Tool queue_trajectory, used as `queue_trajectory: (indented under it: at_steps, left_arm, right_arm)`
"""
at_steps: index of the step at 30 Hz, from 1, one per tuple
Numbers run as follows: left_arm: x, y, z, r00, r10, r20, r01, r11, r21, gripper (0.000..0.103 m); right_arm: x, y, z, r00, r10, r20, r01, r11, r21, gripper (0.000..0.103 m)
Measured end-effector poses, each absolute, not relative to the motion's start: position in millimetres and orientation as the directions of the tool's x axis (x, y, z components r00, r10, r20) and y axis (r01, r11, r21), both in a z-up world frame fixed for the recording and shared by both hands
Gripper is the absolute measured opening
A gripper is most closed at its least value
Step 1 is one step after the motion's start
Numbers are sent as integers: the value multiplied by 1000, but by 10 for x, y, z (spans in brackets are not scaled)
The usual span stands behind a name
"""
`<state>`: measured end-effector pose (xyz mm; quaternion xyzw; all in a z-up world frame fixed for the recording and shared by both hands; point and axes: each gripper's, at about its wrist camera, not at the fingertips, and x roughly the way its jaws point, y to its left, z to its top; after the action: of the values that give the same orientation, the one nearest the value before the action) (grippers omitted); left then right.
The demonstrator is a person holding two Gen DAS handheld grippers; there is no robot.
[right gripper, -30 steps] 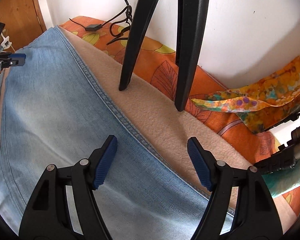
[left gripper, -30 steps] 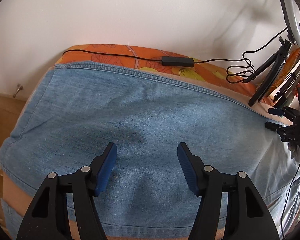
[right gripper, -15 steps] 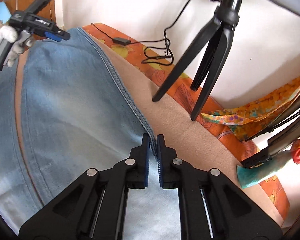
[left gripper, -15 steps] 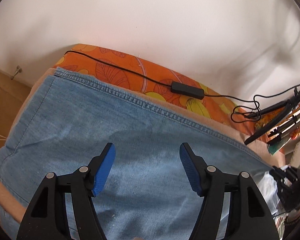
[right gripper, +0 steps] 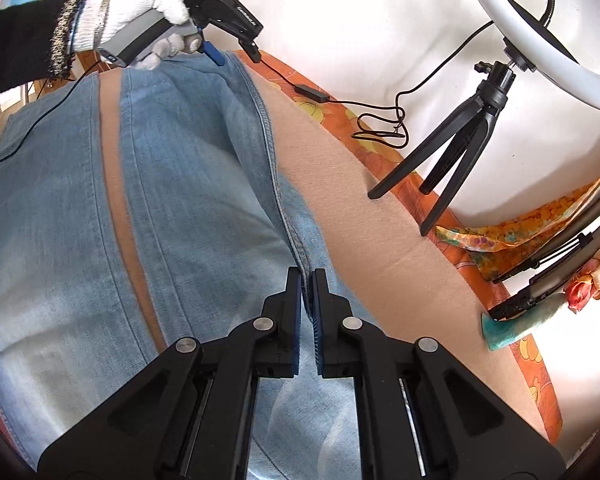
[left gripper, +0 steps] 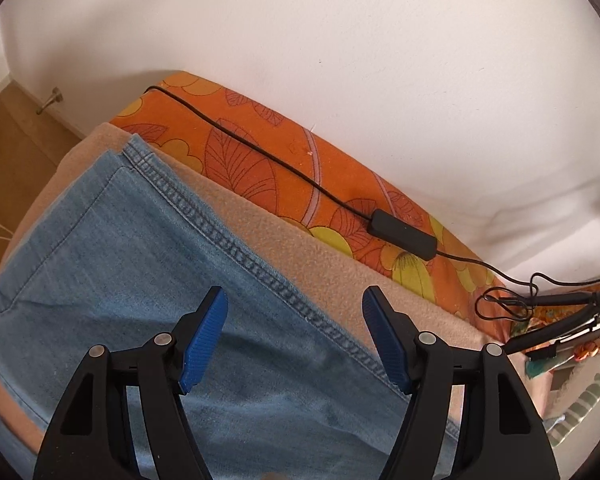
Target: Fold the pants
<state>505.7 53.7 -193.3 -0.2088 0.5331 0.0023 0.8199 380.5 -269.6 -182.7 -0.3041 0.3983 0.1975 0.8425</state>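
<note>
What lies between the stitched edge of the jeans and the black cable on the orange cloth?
In the left wrist view, a strip of beige blanket, then orange cloth, separates jeans from cable.

Light-blue denim pants (right gripper: 188,184) spread flat on tan blanket, legs apart, outer seam pinched up.

White knit glove (right gripper: 140,8), black sleeve (right gripper: 16,52), black gripper (right gripper: 307,292), blue pads (left gripper: 204,336)

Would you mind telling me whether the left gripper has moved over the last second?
Yes. The left gripper has shifted toward the jeans' far stitched edge: that seam now runs between its open fingers, and the black cable on the orange sheet looks nearer.
</note>
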Motion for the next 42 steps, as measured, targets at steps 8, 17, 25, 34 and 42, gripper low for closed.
queue_trajectory:
  at_steps: [8,17,25,34,42]
  left_arm:
    - [5105,587,-2110,449,-158,-879,-279,910,-306,69]
    - [4896,949,-2085,606,-244,-757,-247,847,-471,10]
    - [4513,1050,-1746,684,-275,-676,-139,860,-490,6]
    - [3881,1182,-1165,759,-258,-598,-61,886,-460,5]
    - [3113,1381,-707,794,-272,-544,-6,891,-454,5]
  right_arm:
    - [3647,-2647,-1937,596,97,-797,-606,706,-367,6]
    - [3677,-2665,-1929,619,80,-781,-576,723,-382,6]
    - [3701,-2689,-1782,665,39,-746,-512,751,-417,4]
    - [3484,-2591,-1302,731,26,-682,-448,772,-452,4]
    - [2865,-2361,-849,772,31,-635,-429,763,-484,4]
